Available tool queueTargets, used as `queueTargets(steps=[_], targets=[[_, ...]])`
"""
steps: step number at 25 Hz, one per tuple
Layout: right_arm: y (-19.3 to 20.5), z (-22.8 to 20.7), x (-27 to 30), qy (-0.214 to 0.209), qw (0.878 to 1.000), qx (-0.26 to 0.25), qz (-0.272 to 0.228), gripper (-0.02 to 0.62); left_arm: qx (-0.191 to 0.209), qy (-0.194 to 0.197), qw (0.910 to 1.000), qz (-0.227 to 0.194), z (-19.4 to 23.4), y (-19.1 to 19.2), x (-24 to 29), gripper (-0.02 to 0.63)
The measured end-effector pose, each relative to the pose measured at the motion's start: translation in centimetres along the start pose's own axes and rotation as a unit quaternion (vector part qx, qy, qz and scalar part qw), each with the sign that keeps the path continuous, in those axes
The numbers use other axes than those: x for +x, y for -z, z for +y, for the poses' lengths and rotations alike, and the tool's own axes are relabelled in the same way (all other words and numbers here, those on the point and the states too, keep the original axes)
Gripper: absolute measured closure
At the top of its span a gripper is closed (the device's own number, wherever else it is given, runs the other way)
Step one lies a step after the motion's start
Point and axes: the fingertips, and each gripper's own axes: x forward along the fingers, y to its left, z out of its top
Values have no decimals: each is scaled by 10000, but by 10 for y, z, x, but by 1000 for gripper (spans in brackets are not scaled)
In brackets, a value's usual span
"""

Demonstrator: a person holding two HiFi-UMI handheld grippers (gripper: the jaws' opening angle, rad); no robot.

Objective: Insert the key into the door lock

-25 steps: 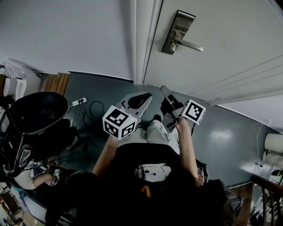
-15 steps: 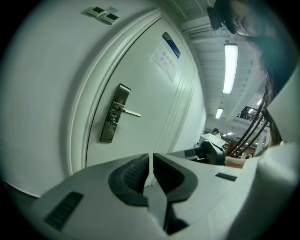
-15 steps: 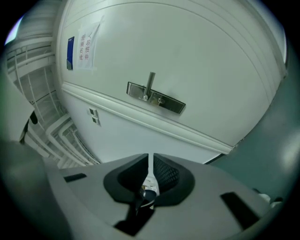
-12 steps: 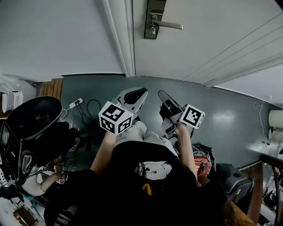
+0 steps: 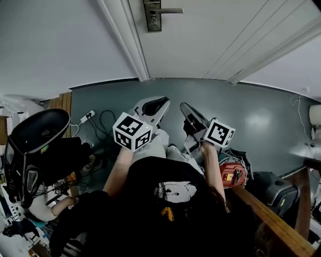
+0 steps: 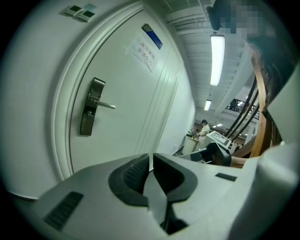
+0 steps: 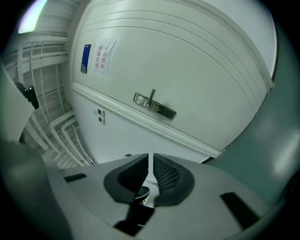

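The door lock (image 5: 152, 12) has slid to the head view's top edge, the left gripper (image 6: 151, 161) stays clenched empty, and the right gripper (image 7: 151, 174) pinches what may be the key (image 7: 140, 193).

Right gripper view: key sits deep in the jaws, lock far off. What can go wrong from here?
1. The small dark-headed key sits low between the right gripper's shut jaws; little blade seems to project, so the jaws may hit the silver lever-handle lock plate first.
2. That plate lies nearly sideways in this view, so the gripper is rolled; the key may arrive misaligned.
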Motion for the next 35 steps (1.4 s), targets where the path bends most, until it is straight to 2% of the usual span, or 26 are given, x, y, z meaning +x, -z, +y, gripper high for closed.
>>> queueTargets(steps=[9, 17, 29, 35], targets=[[17, 10, -54, 121, 9989, -405, -192, 577, 166, 124, 9998, 20, -54, 14, -16, 575], [36, 22, -73, 173, 9966, -764, -269, 580, 253, 187, 9994, -126, -82, 19, -36, 575], [51, 39, -79, 107, 9933, -1135, -201, 584, 215, 108, 9996, -167, -93, 28, -57, 575], [40, 25, -91, 441, 9897, -1316, -344, 584, 212, 121, 9997, -59, -95, 35, -59, 575]])
